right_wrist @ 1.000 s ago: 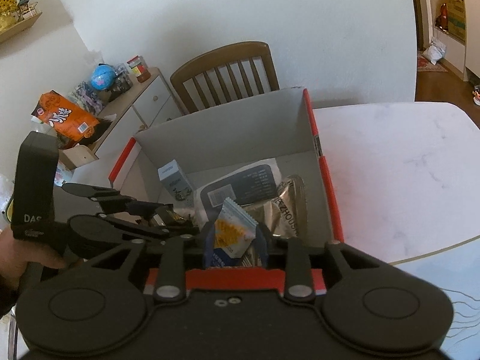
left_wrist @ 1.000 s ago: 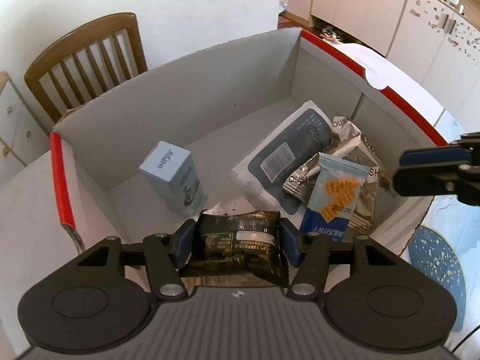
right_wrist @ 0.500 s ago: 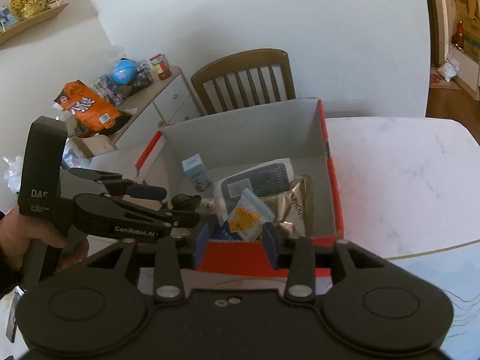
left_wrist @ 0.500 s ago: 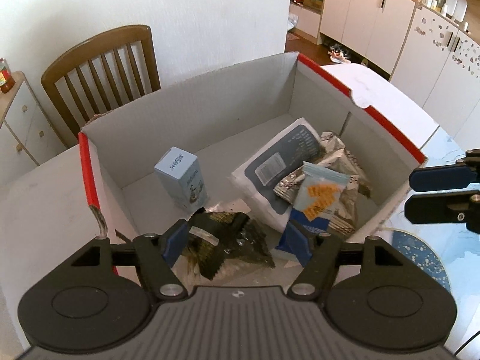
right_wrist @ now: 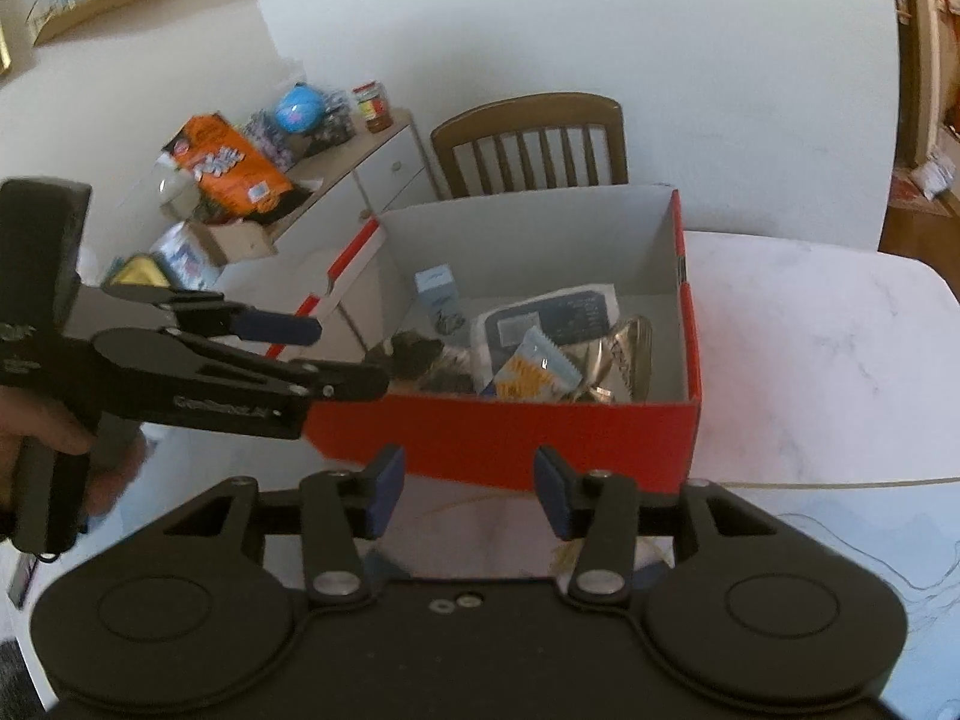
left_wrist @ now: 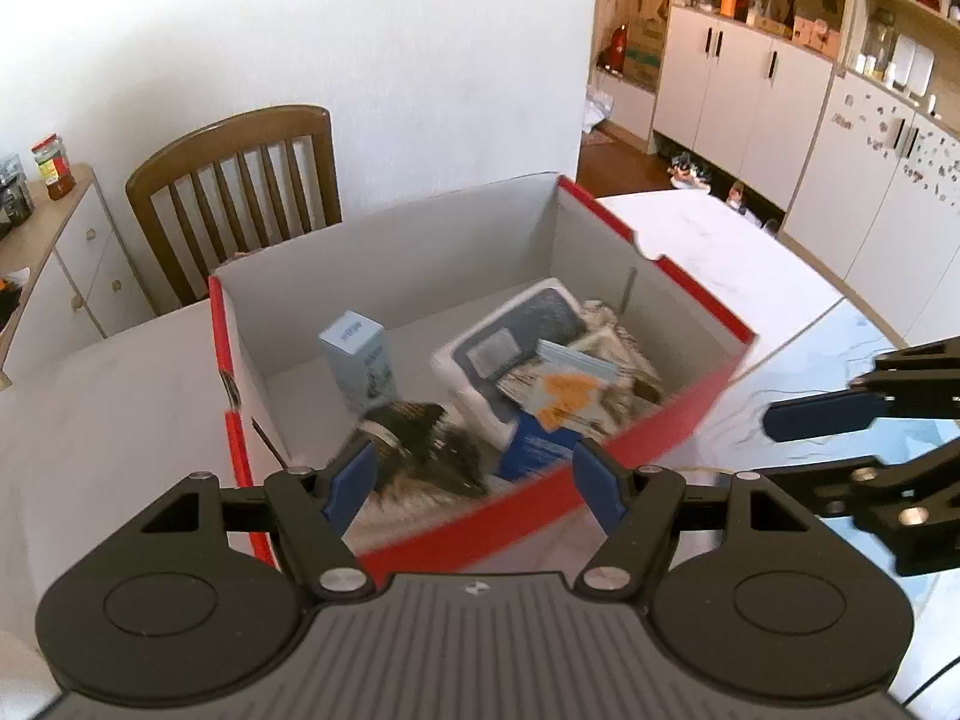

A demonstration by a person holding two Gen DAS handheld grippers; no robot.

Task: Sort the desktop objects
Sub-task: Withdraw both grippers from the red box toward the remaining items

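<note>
I'm holding the left gripper [left_wrist: 474,483] just outside the red box [left_wrist: 600,480], jaws wide, nothing btwn them. The dark packet [left_wrist: 414,450] is lying inside at the near left corner.

Risk, as I judge it: I'm hanging close over the near wall, so a careless swing could be clipping the rim and shoving the box across the table [left_wrist: 90,420]. The orange-print snack pack [left_wrist: 564,402] is leaning on the pile w/ its top near rim height; a knock could be tipping it out.

Right gripper [right_wrist: 468,492] is also gaping wide, empty, in front of the box.

Count, left to right in the box: 1 small blue carton [left_wrist: 360,360], 1 dark packet, 1 flat white-and-navy pouch [left_wrist: 516,342], 1 orange-print snack pack, approx 1–2 silver foil bags [right_wrist: 618,360], can't tell exactly since they're overlapping. Grippers: 2.
</note>
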